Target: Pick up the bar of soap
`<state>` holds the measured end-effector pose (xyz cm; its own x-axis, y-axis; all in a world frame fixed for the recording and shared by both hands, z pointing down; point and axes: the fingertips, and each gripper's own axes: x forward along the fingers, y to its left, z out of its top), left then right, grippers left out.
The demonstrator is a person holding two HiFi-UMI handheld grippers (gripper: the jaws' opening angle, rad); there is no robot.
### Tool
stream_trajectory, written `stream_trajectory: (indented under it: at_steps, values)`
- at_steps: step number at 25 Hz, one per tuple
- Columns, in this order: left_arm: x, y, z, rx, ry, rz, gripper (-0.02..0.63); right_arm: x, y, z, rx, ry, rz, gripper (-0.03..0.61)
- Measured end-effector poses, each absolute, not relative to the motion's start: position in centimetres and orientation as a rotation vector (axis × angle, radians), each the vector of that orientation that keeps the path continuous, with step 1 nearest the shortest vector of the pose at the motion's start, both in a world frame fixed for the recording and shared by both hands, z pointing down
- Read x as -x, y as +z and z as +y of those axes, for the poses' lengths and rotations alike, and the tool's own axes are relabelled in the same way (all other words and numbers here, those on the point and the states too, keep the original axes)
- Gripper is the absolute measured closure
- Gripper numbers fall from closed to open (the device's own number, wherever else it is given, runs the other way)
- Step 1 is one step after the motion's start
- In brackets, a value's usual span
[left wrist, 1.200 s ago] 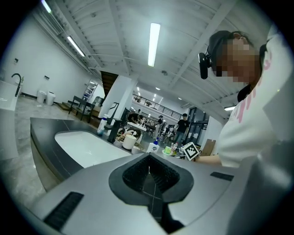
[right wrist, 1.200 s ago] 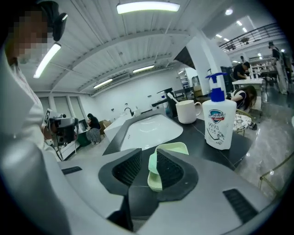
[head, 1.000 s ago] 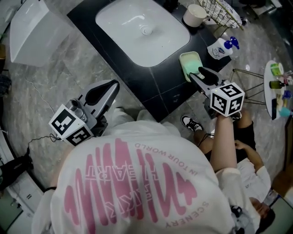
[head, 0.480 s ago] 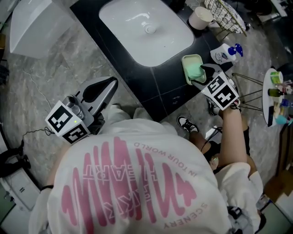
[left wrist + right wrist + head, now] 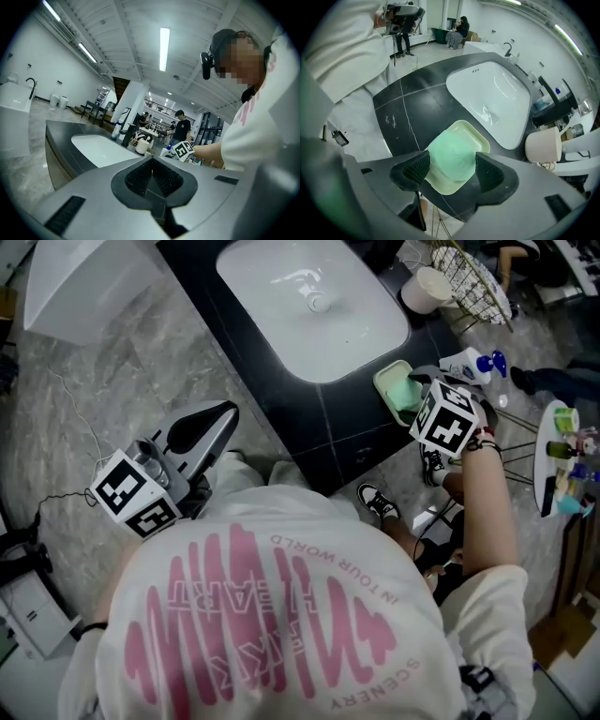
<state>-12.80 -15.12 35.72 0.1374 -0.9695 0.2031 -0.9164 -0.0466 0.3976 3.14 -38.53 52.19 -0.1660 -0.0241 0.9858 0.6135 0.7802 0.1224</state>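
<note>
Rounded mint-green bar of soap [image 5: 451, 157], smooth, lying in pale-green dish [image 5: 477, 136]

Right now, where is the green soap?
The soap sits in its dish on the dark counter, right of the white sink in the head view, between the right gripper's fingers, which have just been opening.

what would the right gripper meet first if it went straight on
Probably the green soap bar in its dish; the right gripper points down at it, jaws just opened wider, flanking it apparently without pressing.
</note>
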Motion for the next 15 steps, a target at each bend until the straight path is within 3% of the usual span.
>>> stream_trajectory:
  at_steps: [15]
  values:
    - [13.7, 36.2, -14.7, -1.955, -0.18, -1.83, 0.604, -2.9, 53.5, -38.2, 0.684, -0.547, -1.515, 0.267]
